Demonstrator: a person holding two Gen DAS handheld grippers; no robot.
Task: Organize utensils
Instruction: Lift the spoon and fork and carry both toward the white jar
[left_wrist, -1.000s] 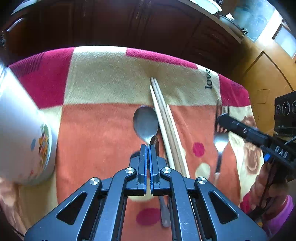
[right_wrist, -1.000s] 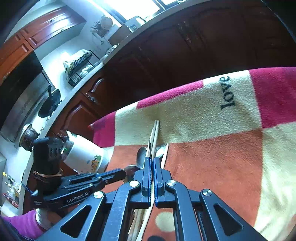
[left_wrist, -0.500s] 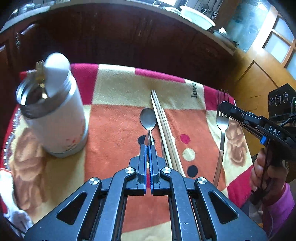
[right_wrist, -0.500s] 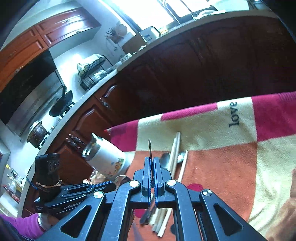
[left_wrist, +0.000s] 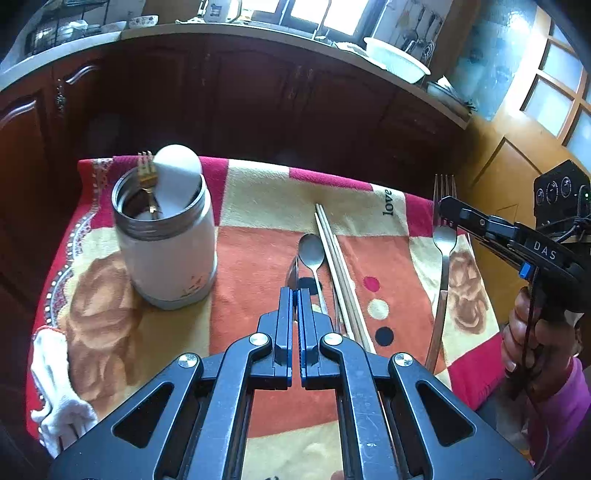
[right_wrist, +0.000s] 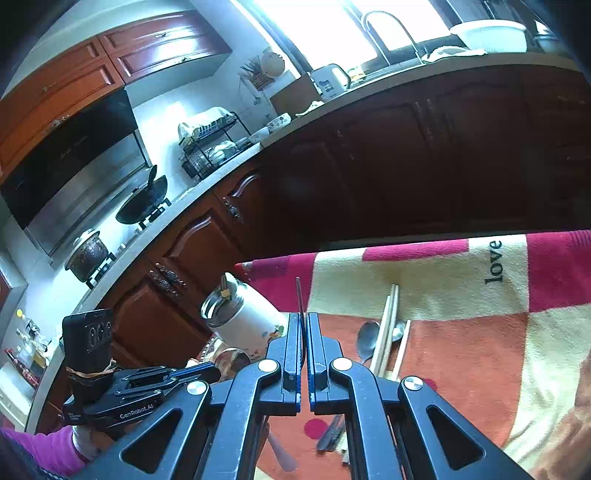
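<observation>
I am standing in a home kitchen, looking at a long counter (right_wrist: 369, 92) running over dark wooden cabinets (right_wrist: 207, 240) with a tap (right_wrist: 388, 29) shining against a bright window. A wok (right_wrist: 144, 206) is sitting on the stove under a steel hood (right_wrist: 85, 192), a dish rack (right_wrist: 214, 147) is holding crockery beside it, and a white basin (left_wrist: 397, 61) is resting on the counter. Nearer me, a patchwork blanket (left_wrist: 266, 192) is covering a small table.

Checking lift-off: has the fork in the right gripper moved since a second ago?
Yes. The fork, clamped in the right gripper, has risen off the blanket, its tines now above the far edge.
</observation>
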